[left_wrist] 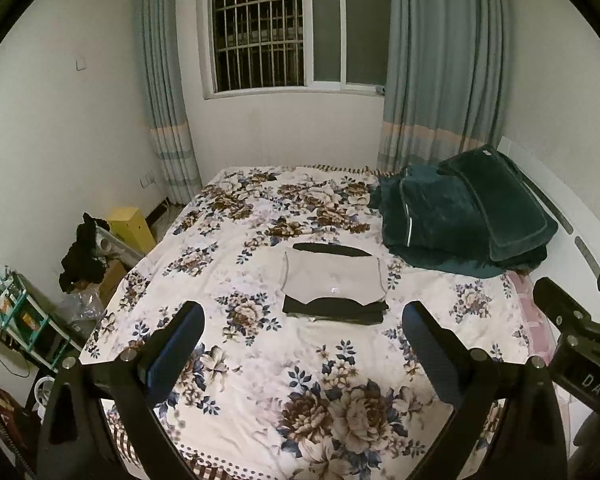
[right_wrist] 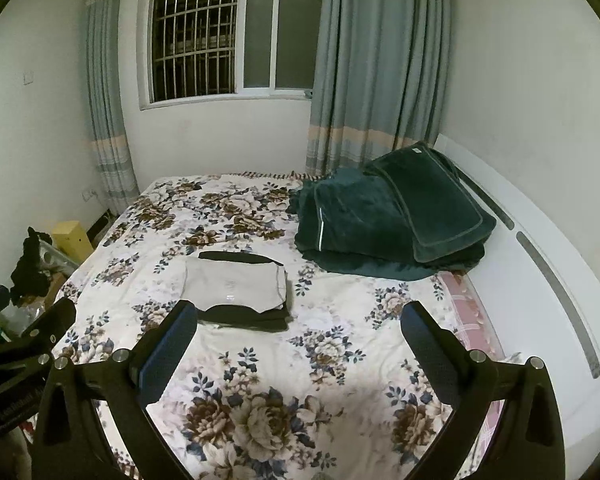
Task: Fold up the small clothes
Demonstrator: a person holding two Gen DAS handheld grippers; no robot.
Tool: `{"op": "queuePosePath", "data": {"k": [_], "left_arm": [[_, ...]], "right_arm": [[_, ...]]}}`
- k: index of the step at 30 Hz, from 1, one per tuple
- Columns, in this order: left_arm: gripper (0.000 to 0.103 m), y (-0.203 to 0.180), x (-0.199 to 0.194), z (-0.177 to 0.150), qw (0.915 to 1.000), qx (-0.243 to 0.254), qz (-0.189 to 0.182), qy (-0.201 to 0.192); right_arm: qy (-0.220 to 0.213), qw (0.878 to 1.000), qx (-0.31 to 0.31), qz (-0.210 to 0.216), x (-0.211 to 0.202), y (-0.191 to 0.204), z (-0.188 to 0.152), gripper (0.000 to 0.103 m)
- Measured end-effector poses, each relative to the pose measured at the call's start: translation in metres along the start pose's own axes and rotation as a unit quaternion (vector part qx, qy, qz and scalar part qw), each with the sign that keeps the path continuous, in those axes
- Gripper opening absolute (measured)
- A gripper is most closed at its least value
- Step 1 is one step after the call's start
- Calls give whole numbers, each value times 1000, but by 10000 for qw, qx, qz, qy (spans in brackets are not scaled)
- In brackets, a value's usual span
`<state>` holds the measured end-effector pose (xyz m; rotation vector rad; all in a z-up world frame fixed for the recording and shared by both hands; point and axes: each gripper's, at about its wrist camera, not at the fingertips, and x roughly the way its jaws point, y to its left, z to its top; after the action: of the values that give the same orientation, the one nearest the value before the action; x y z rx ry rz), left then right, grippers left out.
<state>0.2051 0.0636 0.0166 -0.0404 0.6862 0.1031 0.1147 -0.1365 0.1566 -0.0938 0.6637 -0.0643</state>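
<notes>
Both wrist views above bed (left_wrist: 260, 360) foot, facing window (left_wrist: 296, 28), sharing folded stack (right_wrist: 236, 284)

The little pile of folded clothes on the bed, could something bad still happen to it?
Maybe. The folded clothes sit on a soft, wrinkled flowery bedspread, so a bump might tip the pile or slide the grey top piece off the dark ones below. The left tool and right tool are both open and empty above the bed; coming down carelessly, one could drag a layer and spoil the folds.

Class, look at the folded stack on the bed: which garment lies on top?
The grey garment; the black ones lie beneath it.
</notes>
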Motion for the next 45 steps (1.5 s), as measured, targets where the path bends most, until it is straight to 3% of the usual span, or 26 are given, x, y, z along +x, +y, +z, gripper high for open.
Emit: {"op": "queuePosePath", "data": {"k": [45], "left_arm": [[101,7,-16,-8,9999,-31,21,-94]], "right_arm": [[63,9998,-82,163,-15,18,3,103]]}}
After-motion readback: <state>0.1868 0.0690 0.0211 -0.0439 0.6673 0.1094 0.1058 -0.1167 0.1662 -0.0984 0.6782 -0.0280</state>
